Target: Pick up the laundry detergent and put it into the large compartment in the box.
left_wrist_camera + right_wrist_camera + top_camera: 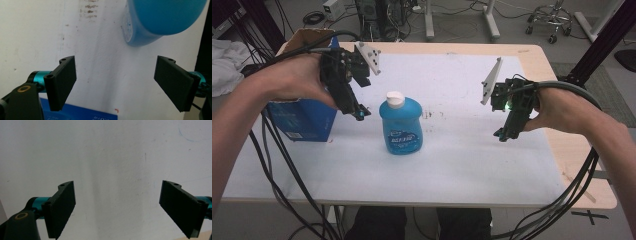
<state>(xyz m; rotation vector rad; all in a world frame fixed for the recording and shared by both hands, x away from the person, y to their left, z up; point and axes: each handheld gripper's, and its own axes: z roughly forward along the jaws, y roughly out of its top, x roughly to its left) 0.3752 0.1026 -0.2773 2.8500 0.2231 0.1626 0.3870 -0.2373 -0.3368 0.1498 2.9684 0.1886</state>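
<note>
A blue bottle with a white cap stands upright near the middle of the white table cover. My left gripper hovers just left of the bottle, open with nothing between its jaws. In the left gripper view the gripper points down at the cover, and the bottle shows at the top right, beyond the jaws. My right gripper hangs well to the right of the bottle, also open. In the right gripper view the gripper faces bare white cover.
A blue cardboard box with open brown flaps stands at the table's left edge, just behind my left hand; its top edge shows under the left jaws. Black cables trail from both grippers over the table's front edge.
</note>
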